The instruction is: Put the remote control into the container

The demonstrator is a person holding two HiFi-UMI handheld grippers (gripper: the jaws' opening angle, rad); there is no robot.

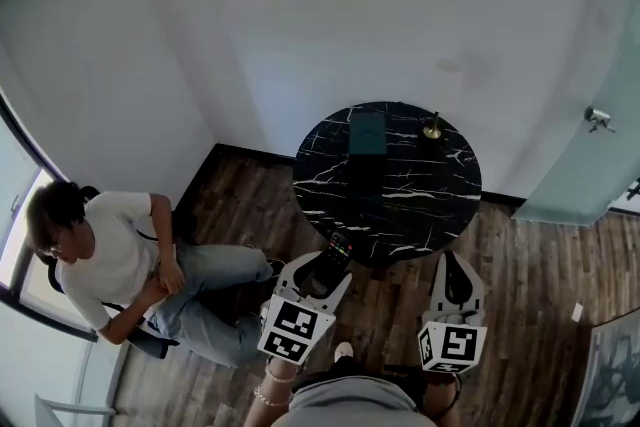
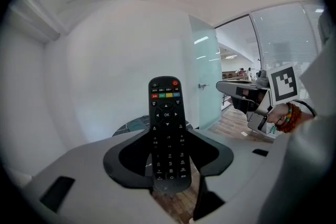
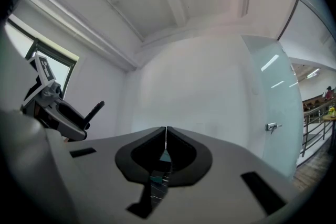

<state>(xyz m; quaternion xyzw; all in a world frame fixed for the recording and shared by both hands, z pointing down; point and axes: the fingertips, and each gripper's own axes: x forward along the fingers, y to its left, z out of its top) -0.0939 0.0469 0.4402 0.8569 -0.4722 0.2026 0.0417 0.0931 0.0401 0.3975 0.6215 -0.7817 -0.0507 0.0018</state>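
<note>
A black remote control [image 2: 167, 131] with coloured buttons stands upright between the jaws of my left gripper [image 2: 168, 162], which is shut on it. In the head view the remote [image 1: 334, 252] pokes out of the left gripper [image 1: 322, 277] just before the near edge of the round black marble table [image 1: 400, 205]. A dark green container [image 1: 367, 133] rests at the table's far side. My right gripper [image 1: 456, 283] hovers at the table's near right, jaws shut with nothing between them [image 3: 165, 136].
A small brass object [image 1: 433, 129] stands near the container on the table. A person in a white shirt [image 1: 110, 260] sits on the floor at the left. White walls stand behind the table and a glass door [image 1: 590, 155] at the right.
</note>
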